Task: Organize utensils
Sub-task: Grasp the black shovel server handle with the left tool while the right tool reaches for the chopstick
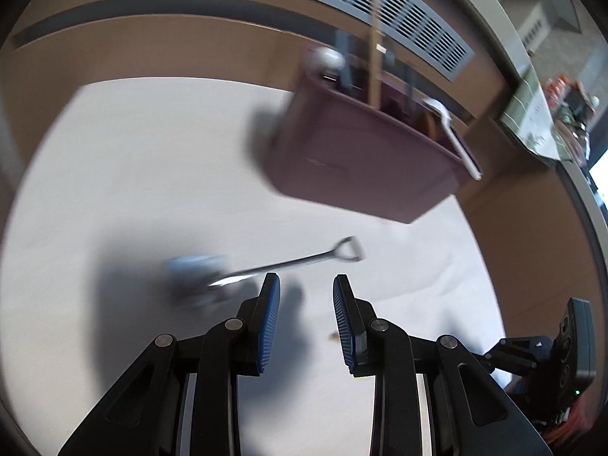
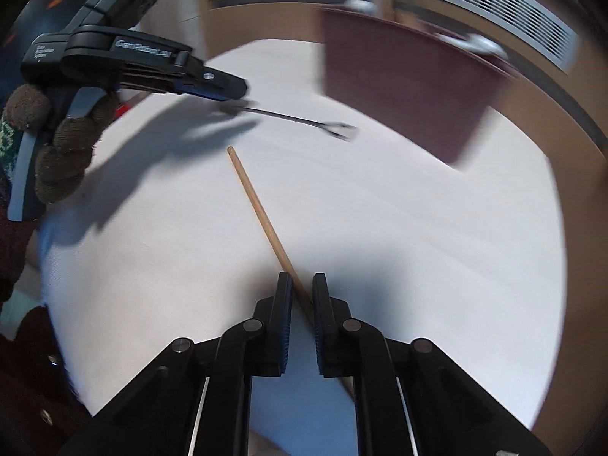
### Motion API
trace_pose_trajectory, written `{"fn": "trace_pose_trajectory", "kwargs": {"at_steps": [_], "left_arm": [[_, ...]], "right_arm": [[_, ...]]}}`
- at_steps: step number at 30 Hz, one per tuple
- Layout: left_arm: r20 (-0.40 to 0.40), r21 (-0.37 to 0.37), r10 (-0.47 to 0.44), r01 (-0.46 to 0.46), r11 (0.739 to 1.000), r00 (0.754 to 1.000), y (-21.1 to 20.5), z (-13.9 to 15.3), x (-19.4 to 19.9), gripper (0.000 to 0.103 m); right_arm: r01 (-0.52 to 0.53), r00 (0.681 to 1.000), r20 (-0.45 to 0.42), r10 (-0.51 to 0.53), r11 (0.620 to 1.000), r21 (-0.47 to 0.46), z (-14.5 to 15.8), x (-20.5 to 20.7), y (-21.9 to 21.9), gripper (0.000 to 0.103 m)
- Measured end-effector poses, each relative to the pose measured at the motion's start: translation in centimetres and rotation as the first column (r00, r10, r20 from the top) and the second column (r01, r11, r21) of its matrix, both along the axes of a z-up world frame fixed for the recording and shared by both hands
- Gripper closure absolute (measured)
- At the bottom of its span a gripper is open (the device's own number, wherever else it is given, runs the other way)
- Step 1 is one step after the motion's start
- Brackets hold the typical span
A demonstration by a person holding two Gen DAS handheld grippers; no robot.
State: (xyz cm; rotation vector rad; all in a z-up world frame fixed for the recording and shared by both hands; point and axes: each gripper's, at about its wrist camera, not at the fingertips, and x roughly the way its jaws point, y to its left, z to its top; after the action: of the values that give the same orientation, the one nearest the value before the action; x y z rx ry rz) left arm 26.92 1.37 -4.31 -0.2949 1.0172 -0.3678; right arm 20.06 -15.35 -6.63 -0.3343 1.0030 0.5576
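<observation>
White round table (image 2: 380, 247) carries it all | dark maroon plastic utensil bin (image 1: 364, 159) stands at the far edge, handles poking out | left gripper (image 1: 306, 285) hangs slack, jaws apart, above the small metal shovel-handled spoon (image 1: 288, 264) | right gripper (image 2: 302, 285) clamped onto the thin wooden chopstick (image 2: 258, 205).

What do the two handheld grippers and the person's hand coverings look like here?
Both grippers, left and right, are black, with linked arms on silver pivot pins and ribbed blue pads on the fingers. The left body carries white lettering. A brown knit glove covers the left hand.
</observation>
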Motion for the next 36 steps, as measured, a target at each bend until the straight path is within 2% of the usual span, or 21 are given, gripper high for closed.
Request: {"fn": "trace_pose_trajectory", "kwargs": {"at_steps": [5,6,8,12,15,19,22,26,29,30,33,34,36], "left_arm": [[-0.033,0.018,-0.057,0.058,0.998,0.998,-4.6,-1.2,3.6,0.073],[-0.038,0.025,-0.064,0.065,0.998,0.997,-5.2,-1.4,4.2,0.073],[-0.042,0.048,-0.077,0.079,0.996,0.996,-6.5,-1.9,5.1,0.073],[-0.027,0.08,-0.111,0.112,0.99,0.993,-7.4,-2.1,5.3,0.073],[-0.039,0.067,-0.148,0.151,0.986,0.988,-6.8,-2.2,3.7,0.073],[-0.049,0.066,-0.199,0.202,0.977,0.979,-5.1,-2.4,-0.8,0.073],[-0.055,0.07,-0.215,0.219,0.973,0.975,-3.1,-2.4,-4.4,0.073],[-0.06,0.103,-0.164,0.17,0.98,0.985,-0.2,-2.2,-7.4,0.073],[-0.029,0.126,-0.04,0.044,0.991,0.999,1.7,-1.5,-7.1,0.073],[-0.003,0.106,-0.005,0.005,0.994,1.0,2.5,-1.0,-6.8,0.073],[0.026,-0.009,-0.018,0.018,1.0,1.0,1.0,0.3,-4.1,0.069],[0.025,-0.019,-0.034,0.034,0.999,0.999,0.0,0.4,-3.0,0.067],[0.039,0.019,-0.036,0.035,0.999,0.999,-2.6,0.3,-0.5,0.067]], "right_arm": [[0.218,0.976,0.013,-0.218,0.976,-0.01,0.4,0.3,-6.6,0.094],[0.246,0.969,0.009,-0.246,0.969,-0.002,0.5,0.5,-7.1,0.091],[0.297,0.955,-0.018,-0.296,0.953,0.056,0.2,0.6,-9.2,0.089],[0.31,0.951,-0.015,-0.31,0.945,0.107,-0.2,0.8,-8.7,0.078],[0.307,0.951,-0.001,-0.308,0.945,0.111,0.3,0.2,-9.5,0.076],[0.325,0.945,-0.003,-0.327,0.937,0.13,0.2,0.1,-10.8,0.074],[0.337,0.941,-0.013,-0.339,0.931,0.142,0.0,-0.5,-11.0,0.066],[0.336,0.941,0.006,-0.339,0.933,0.126,0.0,-0.9,-10.3,0.062],[0.332,0.941,0.025,-0.337,0.936,0.118,-0.2,-0.8,-9.6,0.058],[0.332,0.941,0.029,-0.337,0.936,0.118,-0.2,-0.7,-9.4,0.056],[0.332,0.939,0.057,-0.339,0.937,0.105,-0.4,-0.6,-8.7,0.055],[0.332,0.938,0.068,-0.339,0.938,0.098,-0.5,-0.5,-8.5,0.054],[0.335,0.936,0.081,-0.342,0.938,0.084,-0.6,-0.6,-8.2,0.054]]}}
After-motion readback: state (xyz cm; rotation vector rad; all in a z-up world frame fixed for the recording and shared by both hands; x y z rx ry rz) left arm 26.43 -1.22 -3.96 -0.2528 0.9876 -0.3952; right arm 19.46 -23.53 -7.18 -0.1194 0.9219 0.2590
